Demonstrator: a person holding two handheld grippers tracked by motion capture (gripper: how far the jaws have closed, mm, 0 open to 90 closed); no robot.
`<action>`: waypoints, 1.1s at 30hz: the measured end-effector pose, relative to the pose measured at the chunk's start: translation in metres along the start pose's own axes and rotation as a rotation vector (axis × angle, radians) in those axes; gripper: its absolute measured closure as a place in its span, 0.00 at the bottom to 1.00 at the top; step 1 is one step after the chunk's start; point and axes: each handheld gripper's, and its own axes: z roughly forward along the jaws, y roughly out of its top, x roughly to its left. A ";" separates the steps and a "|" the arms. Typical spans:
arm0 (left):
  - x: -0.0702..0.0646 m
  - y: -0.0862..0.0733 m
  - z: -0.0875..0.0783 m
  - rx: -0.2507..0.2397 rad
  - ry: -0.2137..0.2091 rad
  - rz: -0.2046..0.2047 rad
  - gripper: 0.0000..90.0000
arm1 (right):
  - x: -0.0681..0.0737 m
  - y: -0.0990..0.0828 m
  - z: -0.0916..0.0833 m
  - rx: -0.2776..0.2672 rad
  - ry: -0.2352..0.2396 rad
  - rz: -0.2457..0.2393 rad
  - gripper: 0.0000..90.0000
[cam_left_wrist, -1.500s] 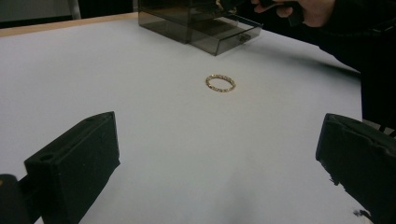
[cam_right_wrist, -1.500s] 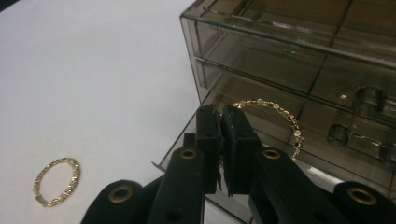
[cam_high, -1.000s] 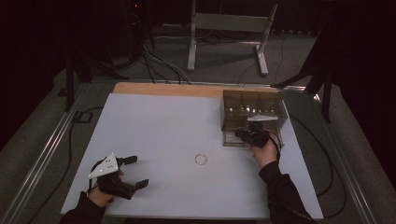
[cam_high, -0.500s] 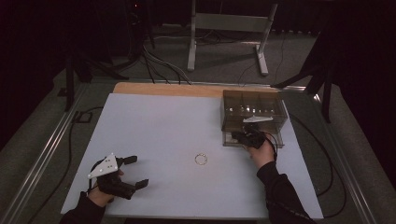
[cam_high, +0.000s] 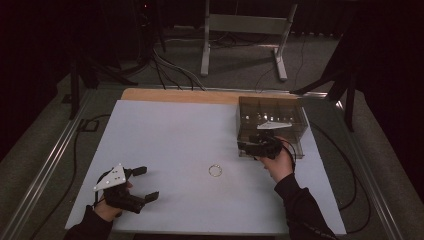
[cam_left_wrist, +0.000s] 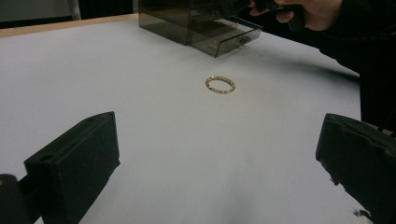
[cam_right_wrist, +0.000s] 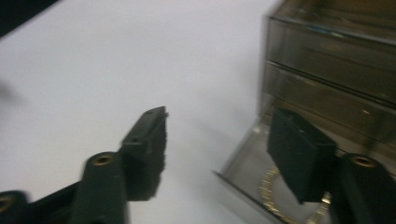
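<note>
Right tool (cam_high: 250, 148) is hanging over the pulled-out bottom drawer (cam_right_wrist: 252, 182) of the smoky clear drawer box (cam_high: 272, 125); its jaws have just been opening and are standing apart with nothing pressed between them. Beneath its jaw on the box side, a gold bangle (cam_right_wrist: 275, 198) is lying on the drawer floor, partly hidden by that jaw. Left tool (cam_high: 142, 183) is resting low at the near left of the table (cam_high: 165, 135), well apart from the box, its jaws spread wide and gripping nothing. Another gold ring-shaped bangle (cam_high: 215, 170) is lying flat on the bare table, near the box's front and to its left, between the two tools and touching neither.
</note>
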 end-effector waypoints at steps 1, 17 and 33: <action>0.000 0.000 0.000 0.002 0.000 0.002 0.01 | 0.004 0.001 -0.001 -0.002 0.017 0.004 0.32; -0.001 0.000 0.000 0.000 -0.002 0.004 0.01 | 0.052 -0.004 0.011 0.020 0.159 -0.091 0.17; 0.000 0.000 -0.001 -0.002 -0.004 0.000 0.01 | 0.066 -0.026 0.043 0.114 0.149 -0.109 0.25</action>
